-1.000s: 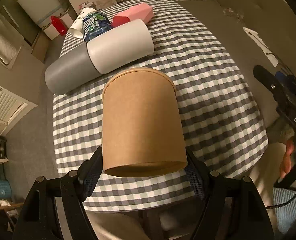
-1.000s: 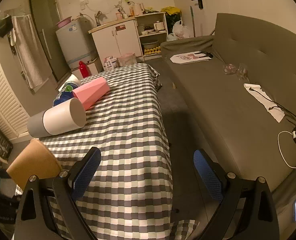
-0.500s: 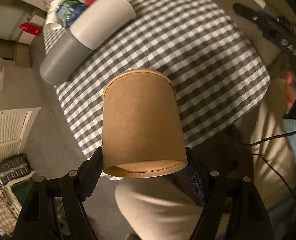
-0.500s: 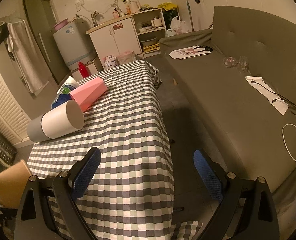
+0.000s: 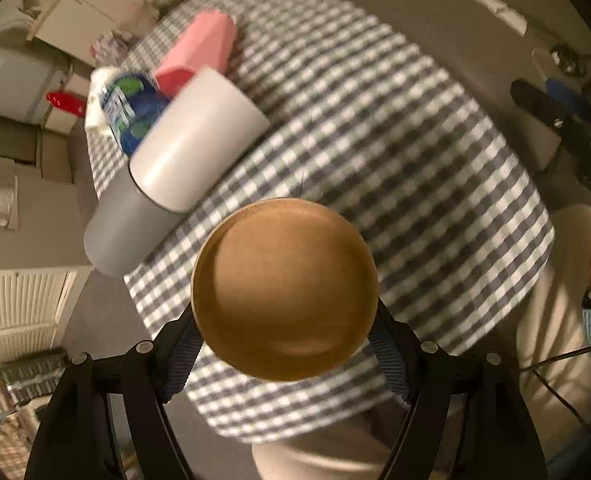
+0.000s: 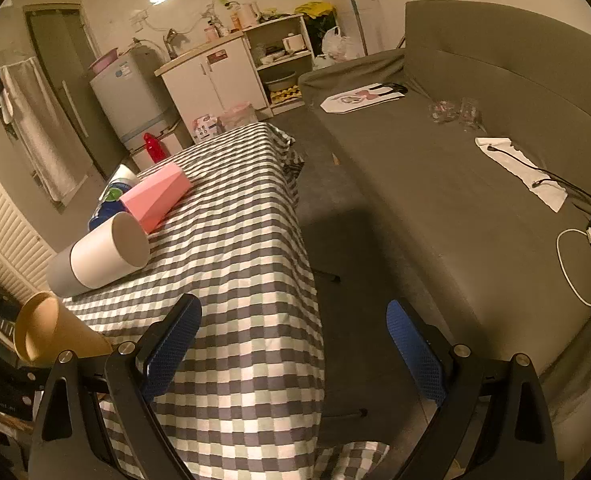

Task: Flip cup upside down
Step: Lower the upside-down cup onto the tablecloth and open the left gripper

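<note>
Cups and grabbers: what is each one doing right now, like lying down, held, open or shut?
Brown cup: held off the table, base facing the left camera.
White and grey cup: lying on its side.
Pink cup: lying on its side.
Left gripper: shut on the brown cup.
Right gripper: open, empty.

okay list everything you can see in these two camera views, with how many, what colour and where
paper cup: 1, brown, clamped in the left gripper, off the table
tumbler: 1, white and grey, lying on its side on the table's left
pink cup: 1, lying beyond the tumbler
blue-green cup: 1, lying beside the pink one
table: 1, grey-white checked cloth
sofa: 1, grey-green, right of the table
red bottle: 1, on the floor beyond the table
left gripper: 1, black, blue pads
right gripper: 1, black, blue pads, open, empty
</note>
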Demonstrator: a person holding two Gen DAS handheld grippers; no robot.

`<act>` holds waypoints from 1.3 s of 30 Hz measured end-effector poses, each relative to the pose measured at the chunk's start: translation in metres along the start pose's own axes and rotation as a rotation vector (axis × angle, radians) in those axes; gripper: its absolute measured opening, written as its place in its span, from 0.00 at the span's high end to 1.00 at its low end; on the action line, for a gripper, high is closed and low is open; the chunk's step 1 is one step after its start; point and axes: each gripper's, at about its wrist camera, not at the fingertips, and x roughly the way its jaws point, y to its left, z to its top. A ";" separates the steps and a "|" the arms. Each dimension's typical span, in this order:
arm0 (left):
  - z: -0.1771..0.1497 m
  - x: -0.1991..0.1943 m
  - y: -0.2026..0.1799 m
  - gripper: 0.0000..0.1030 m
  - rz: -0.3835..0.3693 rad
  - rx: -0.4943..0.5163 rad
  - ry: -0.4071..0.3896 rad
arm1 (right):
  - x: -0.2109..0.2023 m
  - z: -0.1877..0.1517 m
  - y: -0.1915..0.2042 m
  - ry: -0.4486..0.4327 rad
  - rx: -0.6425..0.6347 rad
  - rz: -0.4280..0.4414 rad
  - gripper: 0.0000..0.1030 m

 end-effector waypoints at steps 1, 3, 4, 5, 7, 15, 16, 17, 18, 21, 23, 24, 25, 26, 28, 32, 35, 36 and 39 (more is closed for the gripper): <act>-0.005 -0.002 0.000 0.22 0.006 0.000 -0.043 | -0.001 0.001 -0.001 -0.003 0.002 0.000 0.08; -0.013 -0.004 -0.004 0.22 0.024 -0.004 -0.098 | -0.004 0.003 0.000 -0.014 -0.002 0.003 0.08; -0.019 -0.003 -0.004 0.22 0.035 -0.007 -0.123 | -0.005 0.003 0.002 -0.019 -0.006 0.005 0.08; -0.024 -0.002 -0.007 0.22 0.039 -0.013 -0.137 | -0.007 0.004 0.004 -0.026 -0.012 0.008 0.08; -0.038 0.001 -0.006 0.22 0.046 -0.034 -0.171 | -0.012 0.004 0.011 -0.041 -0.029 0.015 0.08; -0.090 -0.012 0.016 0.21 -0.028 -0.245 -0.276 | -0.043 -0.002 0.062 -0.087 -0.154 0.051 0.08; -0.099 -0.018 0.020 0.21 -0.033 -0.279 -0.302 | -0.049 -0.003 0.068 -0.096 -0.171 0.058 0.08; -0.108 -0.025 0.024 0.21 -0.040 -0.312 -0.330 | -0.055 -0.004 0.074 -0.103 -0.186 0.064 0.08; -0.115 -0.031 0.026 0.21 -0.045 -0.339 -0.359 | -0.062 -0.006 0.080 -0.113 -0.205 0.066 0.08; -0.137 -0.056 0.033 0.21 -0.038 -0.437 -0.477 | -0.086 -0.011 0.099 -0.147 -0.245 0.071 0.08; -0.150 -0.070 0.038 0.21 -0.040 -0.502 -0.546 | -0.100 -0.014 0.107 -0.163 -0.252 0.083 0.08; -0.157 -0.078 0.039 0.21 -0.039 -0.543 -0.587 | -0.106 -0.015 0.110 -0.169 -0.253 0.085 0.09; -0.167 -0.086 0.040 0.21 -0.040 -0.588 -0.637 | -0.112 -0.017 0.113 -0.175 -0.254 0.087 0.08; -0.174 -0.091 0.042 0.21 -0.042 -0.620 -0.670 | -0.117 -0.019 0.115 -0.182 -0.253 0.091 0.08; -0.191 -0.100 0.041 0.21 -0.042 -0.685 -0.737 | -0.128 -0.024 0.120 -0.195 -0.255 0.099 0.08; -0.214 -0.104 0.036 0.21 -0.005 -0.734 -0.793 | -0.142 -0.038 0.125 -0.205 -0.268 0.095 0.09; -0.227 -0.099 0.029 0.21 0.035 -0.747 -0.810 | -0.149 -0.052 0.129 -0.200 -0.281 0.090 0.09; -0.232 -0.096 0.027 0.21 0.049 -0.762 -0.814 | -0.150 -0.057 0.131 -0.204 -0.284 0.091 0.09; -0.243 -0.081 0.017 0.21 0.050 -0.786 -0.831 | -0.148 -0.071 0.131 -0.218 -0.292 0.081 0.09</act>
